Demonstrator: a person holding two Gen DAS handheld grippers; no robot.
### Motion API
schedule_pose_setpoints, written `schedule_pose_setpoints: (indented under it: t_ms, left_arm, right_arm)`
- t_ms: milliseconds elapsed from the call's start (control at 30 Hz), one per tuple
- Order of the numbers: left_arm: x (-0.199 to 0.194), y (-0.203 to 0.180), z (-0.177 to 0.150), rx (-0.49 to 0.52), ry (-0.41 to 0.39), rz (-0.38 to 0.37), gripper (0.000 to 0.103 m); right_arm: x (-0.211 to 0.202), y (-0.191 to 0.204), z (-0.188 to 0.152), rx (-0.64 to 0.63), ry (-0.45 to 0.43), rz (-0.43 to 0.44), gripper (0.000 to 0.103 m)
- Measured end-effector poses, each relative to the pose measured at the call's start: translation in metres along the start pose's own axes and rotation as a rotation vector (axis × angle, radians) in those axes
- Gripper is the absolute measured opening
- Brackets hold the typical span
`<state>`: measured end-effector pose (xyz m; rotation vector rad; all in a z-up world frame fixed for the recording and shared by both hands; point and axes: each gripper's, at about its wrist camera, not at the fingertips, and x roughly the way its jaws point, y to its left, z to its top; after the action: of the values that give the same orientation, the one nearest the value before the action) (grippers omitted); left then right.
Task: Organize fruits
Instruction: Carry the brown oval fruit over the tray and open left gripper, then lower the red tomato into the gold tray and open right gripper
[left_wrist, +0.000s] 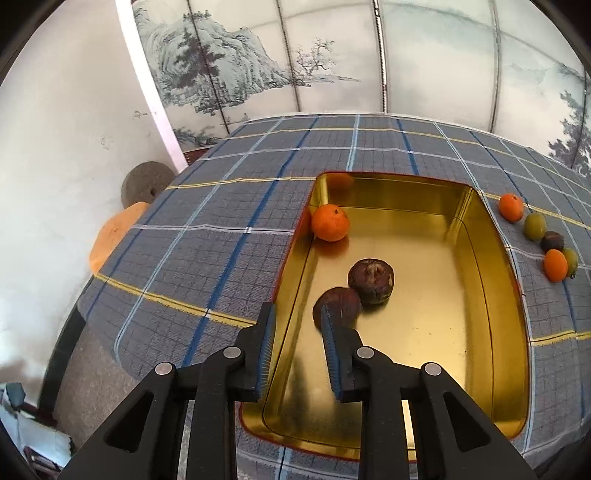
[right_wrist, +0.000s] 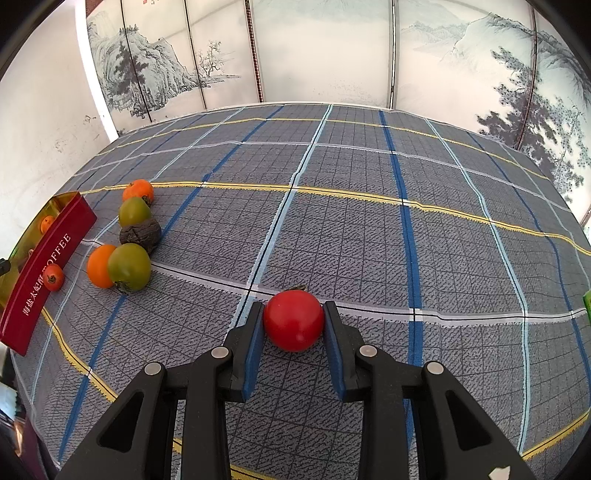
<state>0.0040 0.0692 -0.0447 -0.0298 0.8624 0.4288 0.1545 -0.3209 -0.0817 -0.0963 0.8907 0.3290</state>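
Note:
A gold tin tray with a red outer wall lies on the plaid cloth. Inside it lie an orange and two dark wrinkled fruits. My left gripper hovers over the tray's left rim, open with nothing between its pads; the nearer dark fruit lies just past its right fingertip. My right gripper is shut on a red tomato just above the cloth. Beside the tray sit loose fruits: an orange, a green one, a dark one, another orange, a green tomato and a small red one.
A painted folding screen stands behind the table. The table's left edge drops off near a grey stone disc and an orange object. A green item peeks in at the right edge. Bare plaid cloth stretches across the middle and right.

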Motion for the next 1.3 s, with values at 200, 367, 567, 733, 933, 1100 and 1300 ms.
schedule_pose_setpoints:
  t_ms: [200,367,567,733,933,1100,1300]
  left_arm:
    - [-0.025,-0.001,-0.006,-0.061,-0.041,-0.073,0.044]
    - [-0.053,-0.004,-0.015,-0.086,-0.153,-0.044,0.071]
    - [-0.077,0.001,-0.015,-0.066,-0.180,-0.056,0.071]
    - [-0.079,0.009,-0.019,-0.074,-0.160,0.009,0.078]
    - [-0.074,0.020,-0.026,-0.087,-0.149,0.049,0.078]
    - [-0.077,0.024,-0.031,-0.087,-0.170,0.061,0.078]
    - [-0.072,0.022,-0.033,-0.065,-0.150,0.070,0.078]
  right_arm:
    - [0.000,0.000,0.000,0.000,0.000,-0.001,0.028]
    - [0.000,0.000,0.000,0.005,-0.001,-0.009,0.028]
    - [-0.001,-0.004,0.002,0.009,-0.003,-0.016,0.028]
    - [-0.004,0.008,-0.003,0.000,-0.005,-0.030,0.029]
    - [-0.018,0.040,0.003,-0.011,-0.029,0.040,0.029]
    - [-0.032,0.087,0.023,-0.069,-0.058,0.147,0.029]
    - [-0.042,0.174,0.054,-0.199,-0.076,0.307,0.029]
